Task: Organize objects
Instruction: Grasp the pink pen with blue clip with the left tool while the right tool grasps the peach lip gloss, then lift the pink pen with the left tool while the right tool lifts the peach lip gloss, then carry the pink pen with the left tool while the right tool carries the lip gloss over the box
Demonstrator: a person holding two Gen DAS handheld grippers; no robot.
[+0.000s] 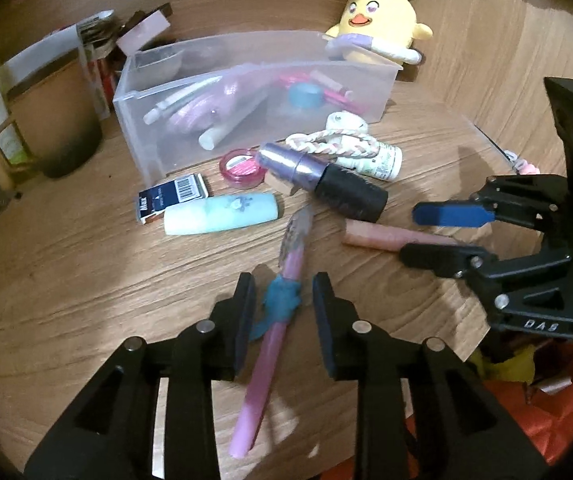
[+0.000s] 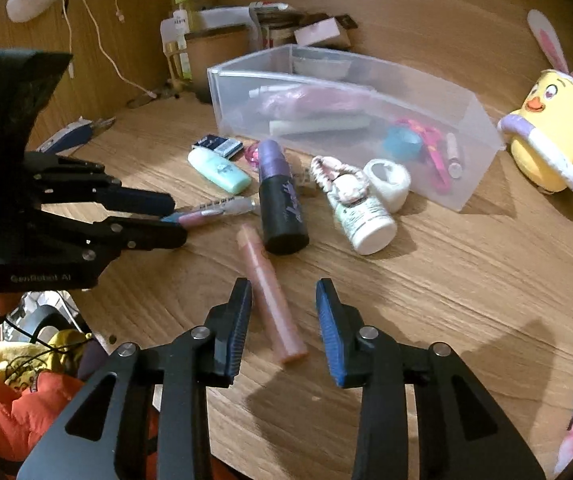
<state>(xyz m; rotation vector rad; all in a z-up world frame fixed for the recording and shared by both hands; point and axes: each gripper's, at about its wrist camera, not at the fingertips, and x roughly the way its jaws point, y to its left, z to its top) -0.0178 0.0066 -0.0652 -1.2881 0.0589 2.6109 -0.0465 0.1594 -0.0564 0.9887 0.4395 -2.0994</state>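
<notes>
My left gripper (image 1: 284,300) is open, its fingers on either side of a pink pen with a blue charm (image 1: 272,340) lying on the wooden table; the pen shows in the right wrist view (image 2: 214,208) too. My right gripper (image 2: 284,312) is open around a peach lip gloss tube (image 2: 272,300), also seen in the left wrist view (image 1: 386,236). A clear plastic bin (image 1: 246,92) (image 2: 350,120) holds several cosmetics. A purple-black spray bottle (image 2: 280,200), mint tube (image 2: 218,170), white bottle (image 2: 366,224) and braided band (image 2: 338,178) lie loose.
A yellow chick plush (image 2: 550,132) sits right of the bin. A brown cup (image 1: 58,120), boxes and bottles stand behind the bin at left. A small blue box (image 1: 174,196) and pink compact (image 1: 242,168) lie near the bin. Orange fabric (image 2: 14,412) lies beyond the table edge.
</notes>
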